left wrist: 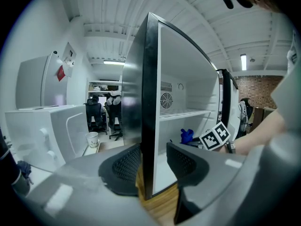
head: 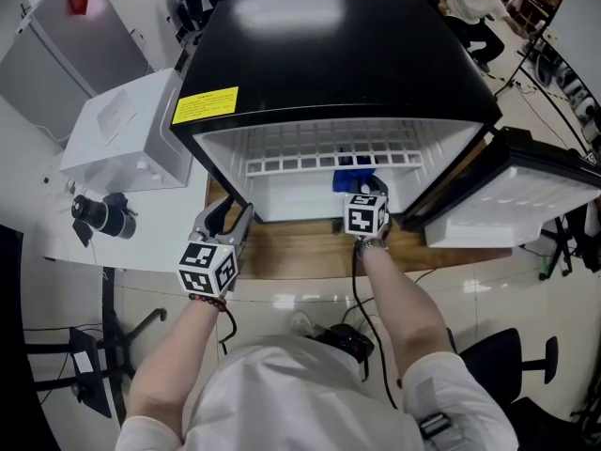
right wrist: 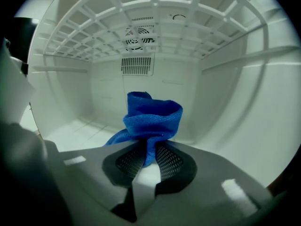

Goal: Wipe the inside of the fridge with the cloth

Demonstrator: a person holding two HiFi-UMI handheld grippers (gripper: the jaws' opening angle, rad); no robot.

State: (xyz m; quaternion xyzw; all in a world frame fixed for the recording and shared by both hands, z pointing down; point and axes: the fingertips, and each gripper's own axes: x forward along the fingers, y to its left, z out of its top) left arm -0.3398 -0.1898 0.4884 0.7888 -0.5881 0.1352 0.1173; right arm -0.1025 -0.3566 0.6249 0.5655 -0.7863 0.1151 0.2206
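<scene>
1. Right gripper (right wrist: 149, 147) has its jaws nearly together, and they pinch one narrow fold of the blue cloth (right wrist: 151, 114). The rest of the cloth stands in a loose bunch above the pads, and one tail hangs down to the left.
2. This cloth is inside the fridge (head: 329, 54), in the lower space above the white floor (right wrist: 75, 135) and under the wire shelf (right wrist: 117, 27). I cannot tell if the tail touches the floor.
3. First danger: only a small fold is held. If the cloth drags hard on the plastic, it can slip out from the pads and be left behind.
4. Second danger: the bunch sits high. When the hand presses down, the hard jaw tips may meet the floor before the fabric does, so they could scratch it and the wipe would clean very little.
5. Third danger: the shelf is close above. A stroke toward the back wall with the hand lifted may knock the marker cube (head: 366, 214) against it.
6. Left gripper (left wrist: 153, 154) has its jaws spread wide, astride the front edge of the side wall (left wrist: 149, 79). The inner pad shows a small gap, so I judge that it does not clamp. A strong push could then slide the fridge on the wooden table (head: 300, 252).
7. Further out, the door (head: 526, 191) stands open at the right and the cable (head: 357, 285) hangs from the right gripper. A wide sweep may hit the door or catch the cable on the fridge's lower edge.
</scene>
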